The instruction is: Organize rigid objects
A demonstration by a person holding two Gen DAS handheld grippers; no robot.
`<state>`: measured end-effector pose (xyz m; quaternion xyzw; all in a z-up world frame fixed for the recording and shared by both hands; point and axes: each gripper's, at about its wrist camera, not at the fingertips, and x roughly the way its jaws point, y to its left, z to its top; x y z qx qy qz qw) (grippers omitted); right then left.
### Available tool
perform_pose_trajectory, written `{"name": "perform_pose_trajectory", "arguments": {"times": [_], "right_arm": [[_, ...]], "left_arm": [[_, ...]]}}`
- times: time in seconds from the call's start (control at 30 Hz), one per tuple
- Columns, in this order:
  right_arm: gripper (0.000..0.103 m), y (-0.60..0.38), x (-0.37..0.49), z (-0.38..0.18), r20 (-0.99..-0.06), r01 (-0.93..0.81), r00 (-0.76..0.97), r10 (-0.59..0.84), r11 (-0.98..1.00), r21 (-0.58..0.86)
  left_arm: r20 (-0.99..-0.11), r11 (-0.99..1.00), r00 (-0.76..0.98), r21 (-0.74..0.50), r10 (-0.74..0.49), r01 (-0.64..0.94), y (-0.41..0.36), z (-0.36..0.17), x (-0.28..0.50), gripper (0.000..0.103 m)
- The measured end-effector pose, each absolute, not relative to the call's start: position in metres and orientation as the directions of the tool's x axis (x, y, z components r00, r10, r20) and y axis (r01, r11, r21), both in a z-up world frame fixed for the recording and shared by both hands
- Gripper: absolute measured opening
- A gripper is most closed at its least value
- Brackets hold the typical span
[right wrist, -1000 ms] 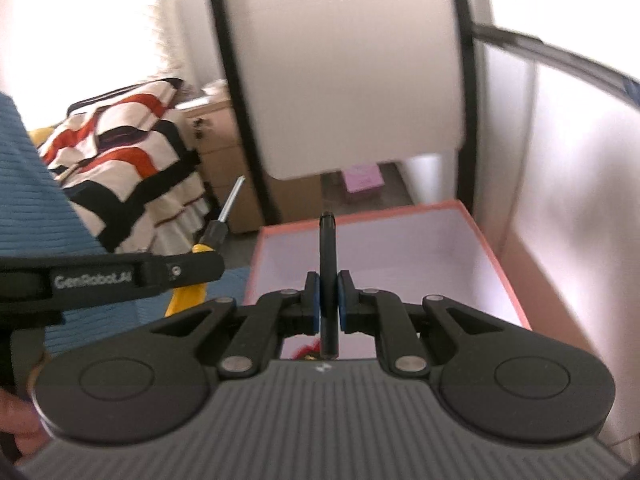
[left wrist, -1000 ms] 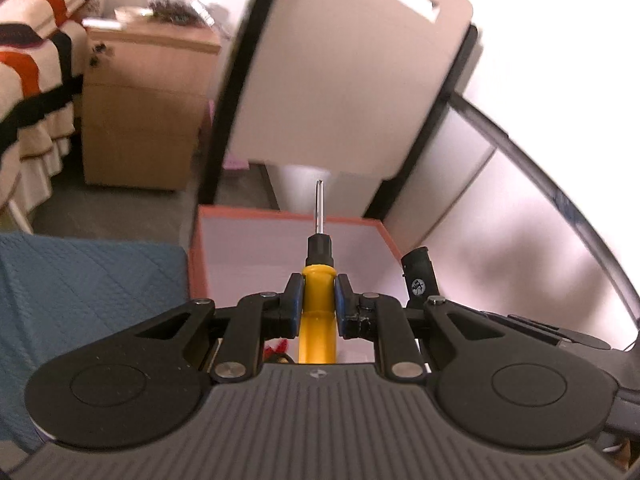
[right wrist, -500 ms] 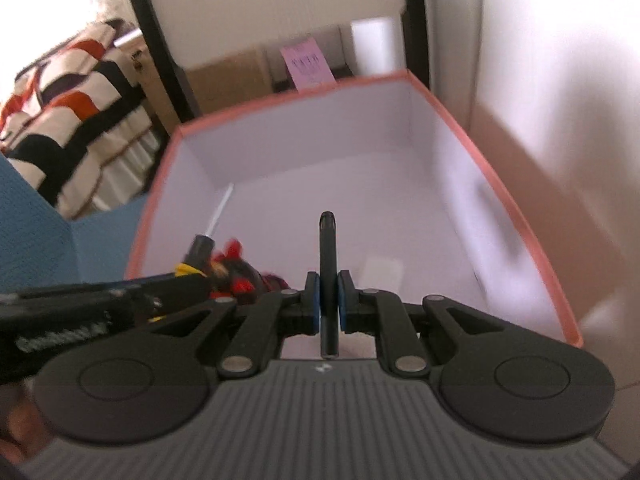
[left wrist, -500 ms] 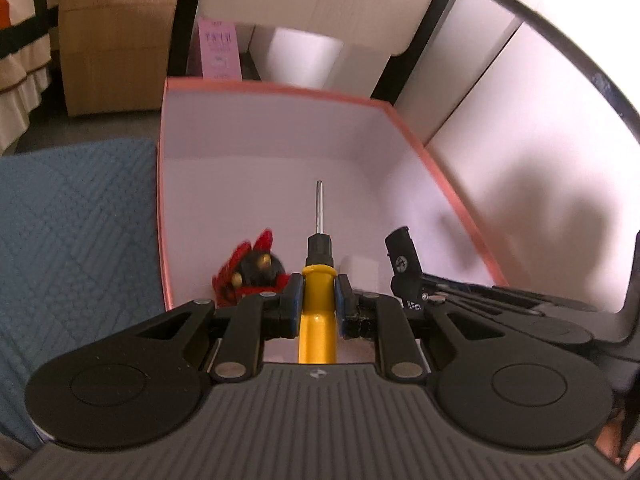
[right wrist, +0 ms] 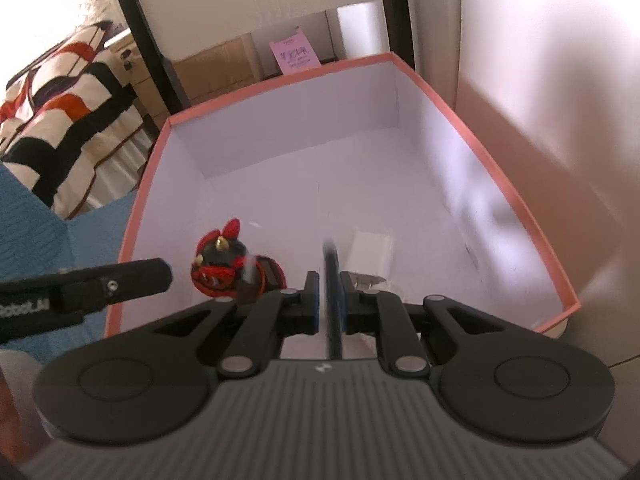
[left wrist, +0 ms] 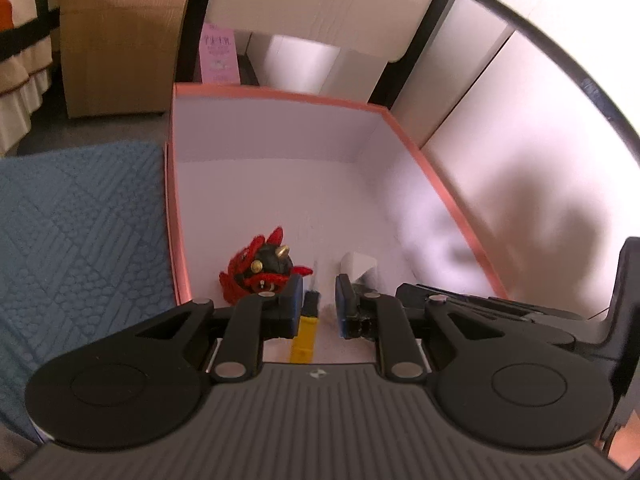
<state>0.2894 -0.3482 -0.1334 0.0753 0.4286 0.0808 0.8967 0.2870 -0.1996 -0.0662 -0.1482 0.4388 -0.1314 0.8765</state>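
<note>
Salmon-rimmed box (left wrist: 280, 93): white inside, open top. It sits right against a blue quilted cover (left wrist: 80, 220), and both grippers point down into its near end.
Left gripper (left wrist: 318, 305): the pads are clearly apart with the screwdriver (left wrist: 306, 328) in the gap. It's close to one pad, with clear space before the other, so it's not clamped.
Screwdriver: yellow handle, black collar, thin shaft pointing away from the camera. It's low between the fingers, over the box floor.
Right gripper (right wrist: 330, 300): the jaws have just been opening. The black rod (right wrist: 332, 264) stands between them, with a sliver of light on one side, so it looks loose rather than pinched.
Black rod: upright-ish and blurred. Its lower end is hidden behind the gripper body.
Toy (left wrist: 264, 270): a red and black plush-looking thing with little gold horns, on the box floor just beside the left gripper's pad.
White block (left wrist: 358, 264): on the box floor near the other pad, well apart from the toy.
Background: wooden cabinet (left wrist: 120, 40), pink carton (left wrist: 218, 54) behind the box, and a bed with a striped blanket (right wrist: 60, 92).
</note>
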Motion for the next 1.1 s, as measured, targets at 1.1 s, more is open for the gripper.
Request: {"name": "perform_pose_trajectory", "arguments": {"times": [1.1], "right_arm": [[0.033,-0.307,0.18,-0.009,-0.536,-0.176,0.804,0.258,0.964,0.201]], "left_arm": [[-0.532,0.942,0.799,-0.311,-0.282,0.126,-0.118,0.07,0.174,0.06]]}}
